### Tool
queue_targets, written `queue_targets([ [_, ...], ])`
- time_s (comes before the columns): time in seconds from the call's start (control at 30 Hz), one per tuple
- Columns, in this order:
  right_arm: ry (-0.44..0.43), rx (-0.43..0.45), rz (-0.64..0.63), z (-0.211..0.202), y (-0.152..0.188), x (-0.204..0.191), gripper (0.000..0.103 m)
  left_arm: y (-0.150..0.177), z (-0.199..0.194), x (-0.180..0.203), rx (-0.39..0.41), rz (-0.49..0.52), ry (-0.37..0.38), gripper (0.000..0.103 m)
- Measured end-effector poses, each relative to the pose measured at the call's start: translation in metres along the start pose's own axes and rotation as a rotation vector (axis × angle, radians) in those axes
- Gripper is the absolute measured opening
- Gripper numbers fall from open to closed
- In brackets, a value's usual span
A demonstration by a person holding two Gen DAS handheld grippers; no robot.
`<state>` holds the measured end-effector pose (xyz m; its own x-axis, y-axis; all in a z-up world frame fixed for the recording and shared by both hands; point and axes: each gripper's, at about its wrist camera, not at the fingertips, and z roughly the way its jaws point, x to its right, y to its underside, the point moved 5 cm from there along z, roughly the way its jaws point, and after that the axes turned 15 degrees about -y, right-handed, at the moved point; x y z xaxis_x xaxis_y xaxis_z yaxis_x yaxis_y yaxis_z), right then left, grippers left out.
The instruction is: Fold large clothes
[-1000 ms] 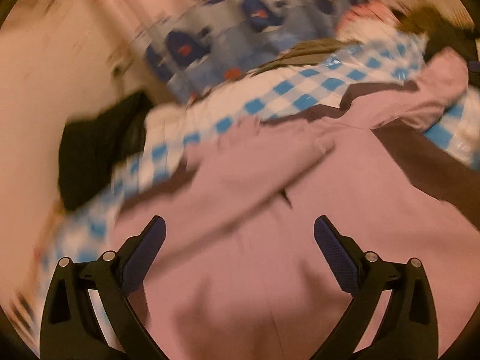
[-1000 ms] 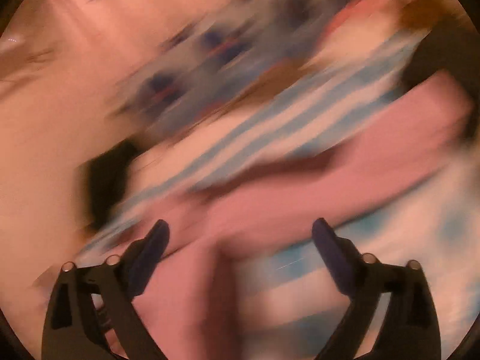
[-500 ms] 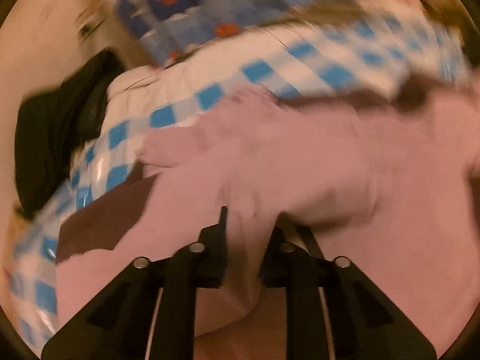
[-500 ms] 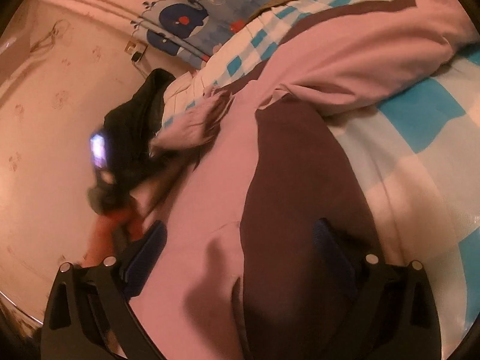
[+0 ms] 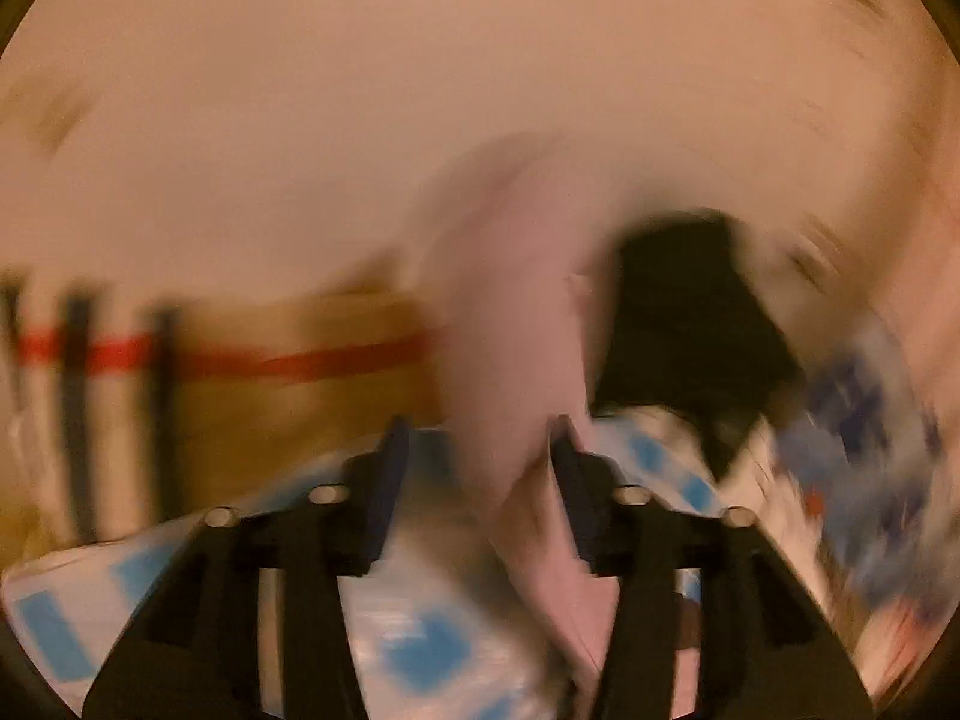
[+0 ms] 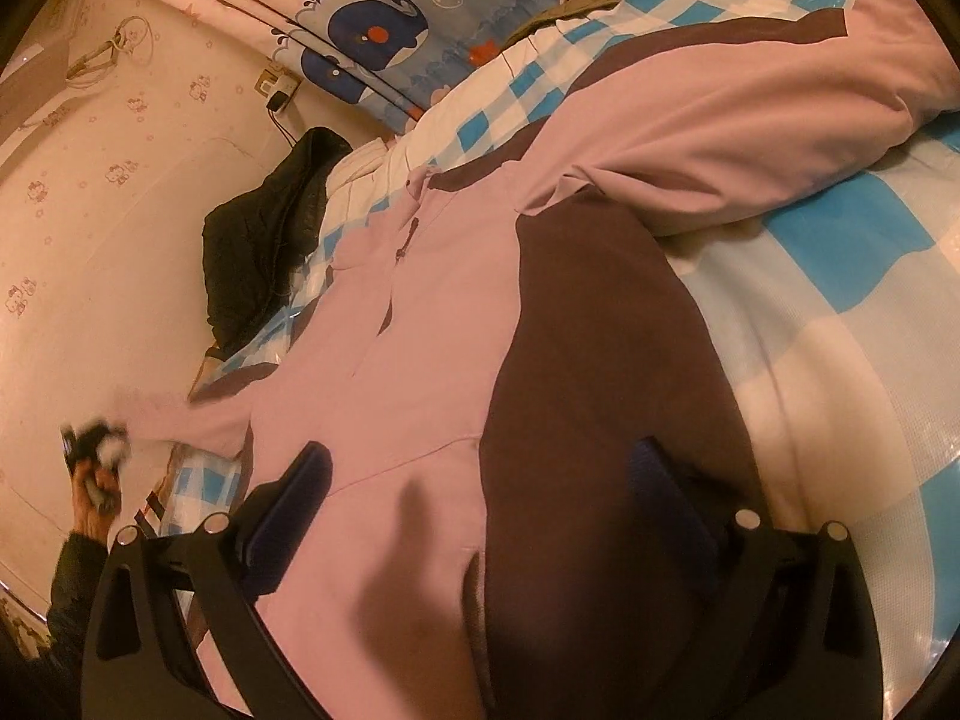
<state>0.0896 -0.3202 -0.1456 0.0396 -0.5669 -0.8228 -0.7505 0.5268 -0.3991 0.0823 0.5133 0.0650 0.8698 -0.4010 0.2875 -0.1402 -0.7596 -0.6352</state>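
Left view, blurred: my left gripper [image 5: 474, 462] has its jaws part-spread around a pink sleeve [image 5: 510, 324]; I cannot tell if they pinch it.

Right view: my right gripper [image 6: 480, 486] hovers, jaws spread, over the hoodie [image 6: 432, 324] on the bed [image 6: 840, 312]. I judge the sleeve fold underway; next, lay it across the chest.

The pink-and-brown garment [image 6: 456, 324] is soft, matt cloth with a smooth face. Under it, at three o'clock, the blue-checked sheet [image 6: 840, 324] looks glossy, like plastic film. The right gripper [image 6: 480, 480] is matt black plastic with small bright metal pins.
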Motion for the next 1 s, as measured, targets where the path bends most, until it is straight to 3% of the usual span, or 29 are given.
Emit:
queue_targets([
  [0.03,0.002,-0.001,-0.001,0.000,0.000,0.000,0.096,-0.006,0.002,-0.034,0.006,-0.058,-0.028,0.051],
  [0.07,0.004,-0.002,-0.001,0.000,0.001,0.000,0.096,-0.008,0.002,-0.053,0.013,-0.084,-0.032,0.064],
  [0.1,0.005,-0.003,-0.001,-0.001,0.002,0.000,0.096,-0.006,0.000,-0.078,0.018,-0.117,-0.051,0.070],
  [0.13,0.008,-0.004,-0.002,-0.001,0.002,0.000,0.096,-0.001,-0.002,-0.095,0.026,-0.139,-0.069,0.074],
  [0.2,0.015,-0.006,-0.005,-0.001,0.002,0.000,0.096,0.017,-0.008,-0.102,0.039,-0.089,-0.048,0.075],
  [0.3,0.029,-0.013,-0.013,0.001,0.002,-0.002,0.096,0.078,-0.021,-0.059,0.015,0.130,0.063,0.077],
  [0.37,0.049,-0.023,-0.011,-0.002,0.002,-0.006,0.096,0.156,-0.037,-0.003,-0.041,0.336,0.253,0.082],
  [0.47,0.070,-0.009,-0.066,-0.021,0.000,-0.025,0.096,0.261,-0.048,0.056,-0.159,0.595,0.421,0.082],
  [0.5,0.125,-0.012,-0.091,-0.027,0.001,-0.027,0.096,0.309,-0.049,0.074,-0.225,0.706,0.457,0.082],
  [0.53,0.219,-0.047,-0.101,-0.030,0.006,-0.020,0.096,0.359,-0.041,0.085,-0.287,0.822,0.421,0.082],
  [0.57,0.246,-0.097,-0.087,-0.029,0.012,-0.010,0.096,0.393,-0.026,0.089,-0.317,0.921,0.349,0.083],
  [0.6,0.234,-0.142,-0.061,-0.029,0.018,0.000,0.096,0.415,-0.018,0.087,-0.264,1.009,0.284,0.086],
  [0.67,0.169,-0.088,0.003,-0.055,0.015,0.013,0.096,0.420,-0.025,0.095,-0.204,1.068,0.240,0.087],
  [0.73,0.101,0.028,0.038,-0.096,-0.001,0.018,0.096,0.415,-0.037,0.099,-0.213,1.058,0.222,0.087],
  [0.77,0.128,0.096,0.032,-0.120,-0.012,0.023,0.096,0.406,-0.045,0.101,-0.202,1.034,0.229,0.087],
  [0.9,0.228,0.259,0.095,-0.191,-0.053,0.057,0.096,0.374,-0.102,0.151,-0.103,0.942,0.359,0.091],
  [1.0,0.281,0.379,0.185,-0.241,-0.092,0.096,0.096,0.383,-0.139,0.190,-0.074,0.846,0.485,0.093],
])
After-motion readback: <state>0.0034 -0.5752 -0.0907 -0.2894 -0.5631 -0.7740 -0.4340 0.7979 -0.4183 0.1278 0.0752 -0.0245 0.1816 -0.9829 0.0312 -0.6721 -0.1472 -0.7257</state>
